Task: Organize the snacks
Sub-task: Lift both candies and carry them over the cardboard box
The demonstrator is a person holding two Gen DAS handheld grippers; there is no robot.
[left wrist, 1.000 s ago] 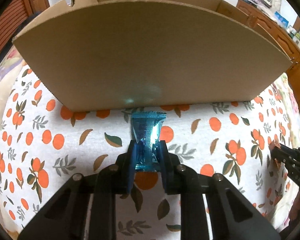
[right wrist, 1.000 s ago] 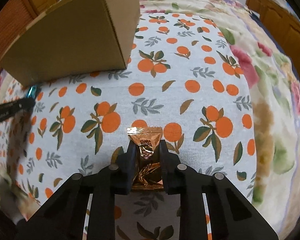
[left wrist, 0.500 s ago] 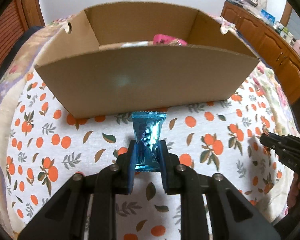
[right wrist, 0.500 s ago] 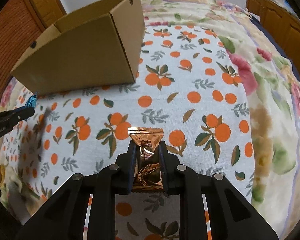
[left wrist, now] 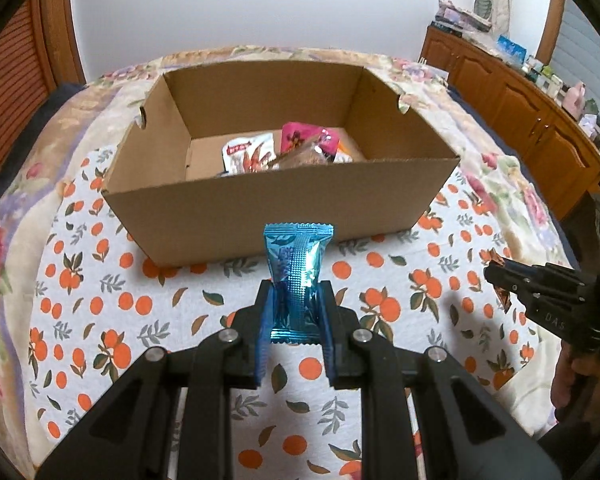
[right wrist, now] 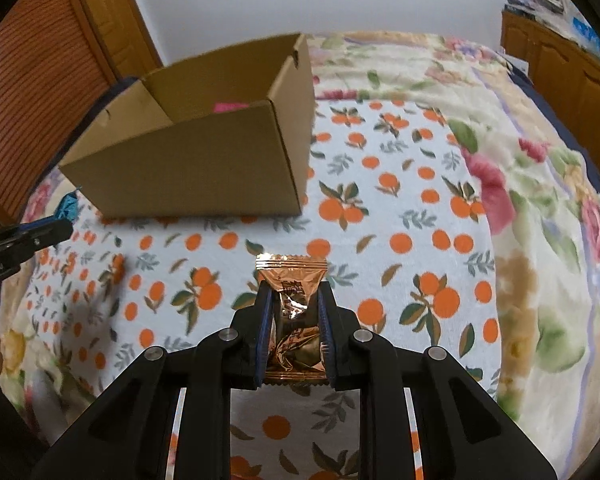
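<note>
The left gripper [left wrist: 294, 312] is clamped on a blue snack packet [left wrist: 296, 272], which stands upright between its jaws. Just ahead of it sits an open cardboard box [left wrist: 260, 212] on an orange-print cloth [left wrist: 100, 300]; several snack bags [left wrist: 284, 152] lie inside, their labels too small to read. The right gripper [right wrist: 293, 320] is clamped on a copper-coloured snack packet [right wrist: 294, 312], with the box ahead and to its left, well apart.
</note>
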